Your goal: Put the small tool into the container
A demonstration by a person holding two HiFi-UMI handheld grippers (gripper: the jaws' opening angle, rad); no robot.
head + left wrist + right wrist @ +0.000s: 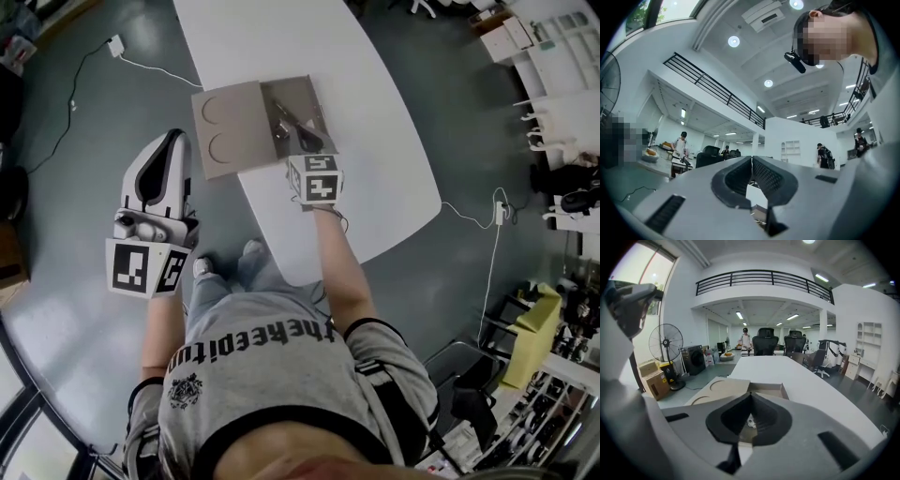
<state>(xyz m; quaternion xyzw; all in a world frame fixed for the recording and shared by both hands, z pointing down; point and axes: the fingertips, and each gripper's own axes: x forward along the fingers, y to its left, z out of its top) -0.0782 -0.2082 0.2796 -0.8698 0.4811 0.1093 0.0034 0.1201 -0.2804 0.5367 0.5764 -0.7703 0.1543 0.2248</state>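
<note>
**Surface.** A long white table (300, 37) with a rounded near end stands on a grey floor (84, 141). Its far end is cut off by the top of the head view. An open cardboard box (302, 94) sits at the table's left edge, towards the near end. Its lid (246, 117), which has two curved cut-outs, lies flat and partly overhangs that edge.

**Task item.** The small tool (285, 122) lies inside the box.

**Grippers.** The right gripper (751, 395) hangs just above the near side of the box. Its jaws are together with nothing between them. The left gripper (751, 159) is off the table's left edge, over the floor, and points slightly upward. Its jaws also meet at the tips and hold nothing.

**Room.** It is a large white hall with a railed balcony (761, 278). Office chairs (765, 341) stand at the table's far end, with a standing fan (665, 343) and stacked cartons (654, 378) to the left. A cable runs across the floor to a white plug (115, 44).

**Hard to make out.** The kind of tool cannot be told. The right gripper covers its near part in the head view. In the right gripper view only a small pale part shows behind the jaw tips.
</note>
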